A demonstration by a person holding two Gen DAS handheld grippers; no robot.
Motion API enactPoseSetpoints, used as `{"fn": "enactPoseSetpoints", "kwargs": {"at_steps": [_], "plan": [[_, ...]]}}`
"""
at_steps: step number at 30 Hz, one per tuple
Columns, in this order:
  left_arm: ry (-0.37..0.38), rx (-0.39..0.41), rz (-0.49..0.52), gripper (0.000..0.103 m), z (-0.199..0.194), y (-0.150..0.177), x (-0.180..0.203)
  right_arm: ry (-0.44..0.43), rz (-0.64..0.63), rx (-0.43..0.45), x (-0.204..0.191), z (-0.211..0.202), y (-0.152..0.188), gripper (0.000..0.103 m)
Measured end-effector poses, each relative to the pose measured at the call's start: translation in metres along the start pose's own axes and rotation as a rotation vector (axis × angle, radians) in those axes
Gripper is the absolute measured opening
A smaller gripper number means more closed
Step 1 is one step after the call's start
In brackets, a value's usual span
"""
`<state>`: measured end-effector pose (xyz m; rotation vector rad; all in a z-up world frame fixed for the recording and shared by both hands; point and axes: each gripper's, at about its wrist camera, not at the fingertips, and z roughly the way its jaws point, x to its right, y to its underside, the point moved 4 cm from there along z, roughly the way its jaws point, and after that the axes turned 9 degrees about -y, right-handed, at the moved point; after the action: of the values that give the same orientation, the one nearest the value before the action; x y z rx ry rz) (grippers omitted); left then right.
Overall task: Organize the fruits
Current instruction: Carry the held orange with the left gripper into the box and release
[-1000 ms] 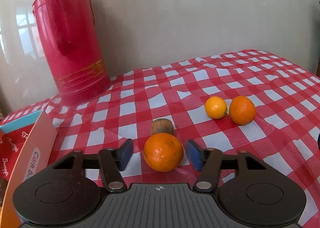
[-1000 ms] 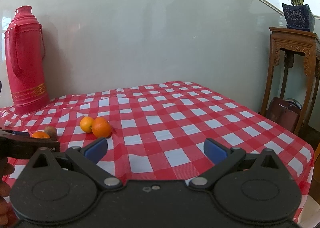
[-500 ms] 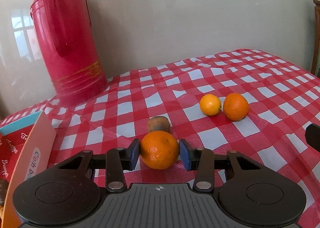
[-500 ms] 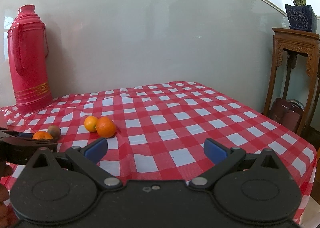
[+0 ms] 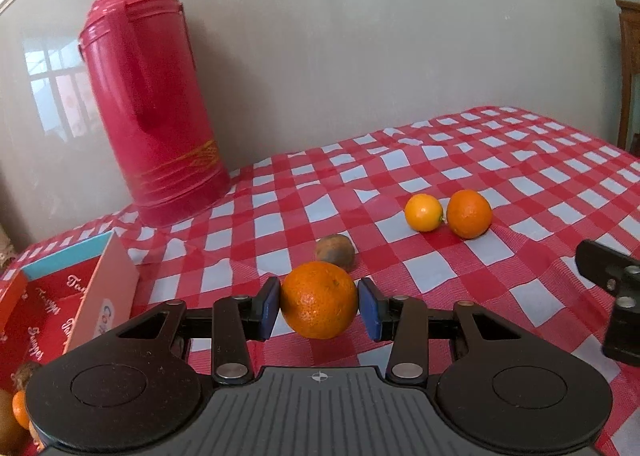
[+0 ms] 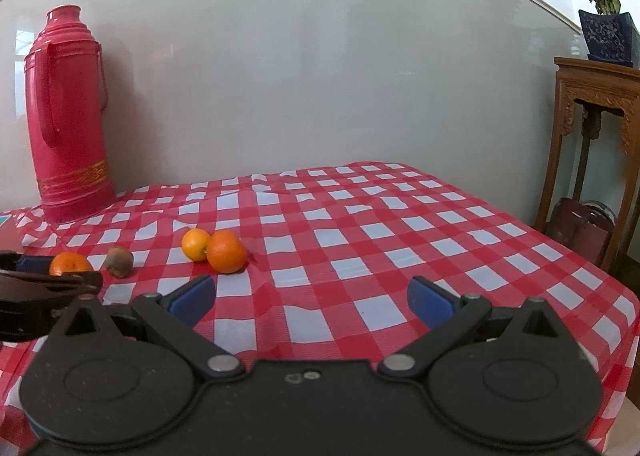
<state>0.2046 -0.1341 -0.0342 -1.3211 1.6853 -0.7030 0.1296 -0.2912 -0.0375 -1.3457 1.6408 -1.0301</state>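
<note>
**Inspector:** Presently, the large orange [image 5: 319, 299] sits clamped between the blue pads [image 5: 269, 307] of the left gripper [image 5: 319, 308], both pads pressing its sides. Its underside appears clear of the checked tablecloth [image 5: 460, 175], a shadow showing beneath it.

**Clerk:** And what lies nearest to that orange?

**Inspector:** A brown fruit [image 5: 335, 251], dull and mottled, lies just behind the orange on the cloth, apart from it. Farther behind and to the right of the orange, a small yellow-orange citrus [image 5: 423, 212] and a second orange [image 5: 469, 213] rest side by side, touching or nearly so.

**Clerk:** Anything bulky close by?

**Inspector:** A tall red thermos flask [image 5: 154, 111] stands upright against the wall, well behind the orange and to its left. An open cardboard box [image 5: 106, 296] with a red printed lining stands left of the orange; some fruit shows at the frame's lower left corner, too cropped to identify.

**Clerk:** The other gripper?

**Inspector:** The right gripper [image 6: 312, 298] hovers to the right of the orange, its jaws spread wide with only cloth between them. Its black frame intrudes at the right edge of the left wrist view. Nothing lies between the orange and the box. A carved wooden stand [image 6: 596, 103] bearing a potted plant [image 6: 606, 15] stands off the table, far right.
</note>
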Motion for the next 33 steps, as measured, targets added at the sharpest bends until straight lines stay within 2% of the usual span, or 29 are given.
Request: {"fn": "enactPoseSetpoints", "kwargs": {"at_steps": [7,14,19,23,28,33], "plan": [[-0.066,0.033,-0.046,0.042,-0.018,0.001,-0.035,-0.010,-0.010,-0.003,-0.006,0.001,0.001,0.097],[-0.231,0.048,-0.112,0.042,-0.027,0.006,-0.101,-0.031,-0.031,-0.005,-0.020,0.002,0.001,0.097],[-0.340,-0.015,-0.182,0.042,-0.016,0.022,-0.156,-0.052,-0.061,-0.009,-0.034,0.004,0.003,0.097],[-0.391,-0.069,-0.230,0.042,-0.003,0.036,-0.190,-0.068,-0.082,-0.008,-0.046,0.004,0.004,0.097],[-0.384,-0.144,-0.285,0.043,0.013,0.049,-0.209,-0.080,-0.110,-0.017,-0.059,0.008,0.007,0.097],[-0.366,-0.175,-0.297,0.043,0.021,0.057,-0.213,-0.089,-0.129,-0.022,-0.068,0.010,0.008,0.097]]}}
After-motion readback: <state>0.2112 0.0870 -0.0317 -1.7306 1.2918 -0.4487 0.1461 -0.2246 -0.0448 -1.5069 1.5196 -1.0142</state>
